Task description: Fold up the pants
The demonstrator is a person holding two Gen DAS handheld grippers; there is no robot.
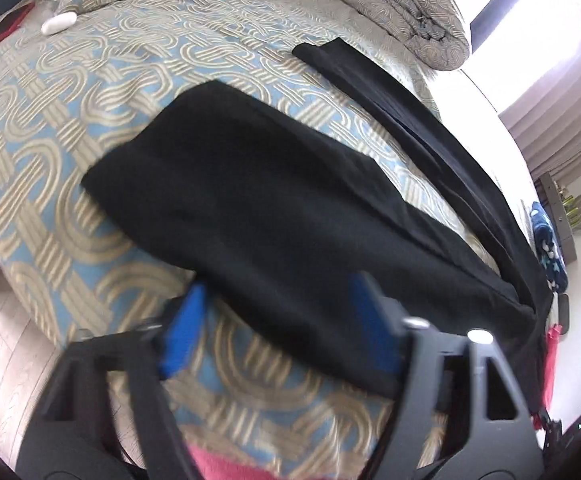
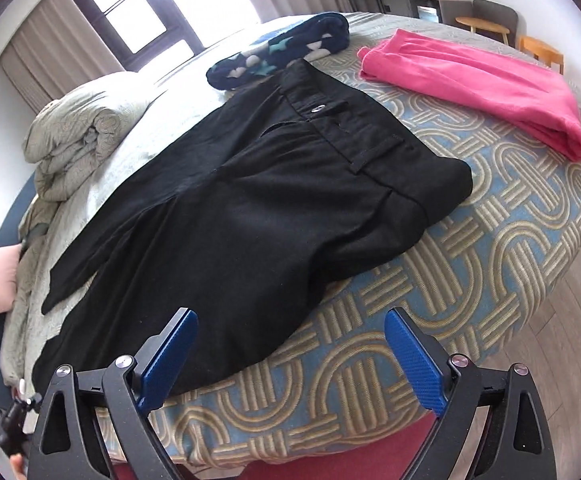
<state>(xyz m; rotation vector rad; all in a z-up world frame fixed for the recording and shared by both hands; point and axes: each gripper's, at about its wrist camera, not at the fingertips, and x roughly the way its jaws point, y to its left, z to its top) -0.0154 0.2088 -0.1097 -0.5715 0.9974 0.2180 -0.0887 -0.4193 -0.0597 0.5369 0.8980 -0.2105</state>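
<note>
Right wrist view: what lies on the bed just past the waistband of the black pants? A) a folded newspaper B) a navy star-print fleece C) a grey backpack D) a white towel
B: a rolled navy star-print fleece lies just past the waistband of the black pants.

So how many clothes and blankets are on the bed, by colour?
Black: 1, the black pants
Pink: 1, the folded pink garment
Navy with stars: 1, the rolled navy blanket
Beige: 1, the bunched-up beige quilt
Total: 4, all lying on the patterned bed cover
</note>
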